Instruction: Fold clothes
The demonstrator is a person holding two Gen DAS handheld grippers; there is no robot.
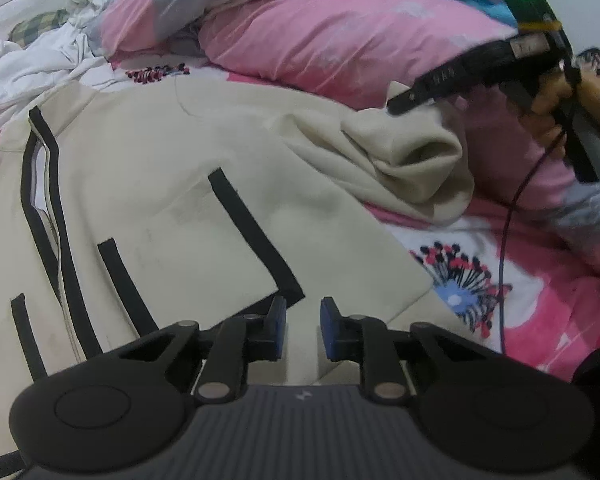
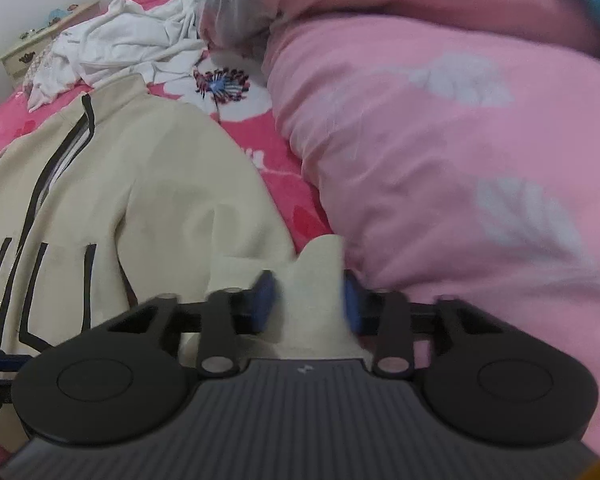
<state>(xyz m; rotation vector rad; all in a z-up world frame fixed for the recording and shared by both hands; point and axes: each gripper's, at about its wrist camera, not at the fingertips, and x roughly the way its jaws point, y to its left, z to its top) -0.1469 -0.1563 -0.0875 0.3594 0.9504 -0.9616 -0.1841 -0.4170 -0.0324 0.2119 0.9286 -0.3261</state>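
A cream jacket (image 1: 188, 208) with black trim and a front zip lies spread on the bed; it also shows in the right wrist view (image 2: 152, 184). My left gripper (image 1: 303, 330) hovers over the jacket's lower hem, its blue pads (image 1: 278, 324) apart with nothing between them. My right gripper (image 2: 310, 300) has a bunch of the jacket's sleeve (image 2: 320, 296) between its blue pads (image 2: 264, 298), lifted off the bed. In the left wrist view the right gripper (image 1: 400, 104) holds that sleeve end (image 1: 416, 160) up at the right.
A big pink duvet (image 1: 340, 36) (image 2: 460, 140) is piled along the far side. White crumpled clothes (image 1: 48, 60) (image 2: 128, 44) lie at the head end. The bed sheet (image 1: 540, 288) is pink with flowers. A black cable (image 1: 512, 216) hangs from the right gripper. A small dresser (image 2: 40, 40) stands beyond the bed.
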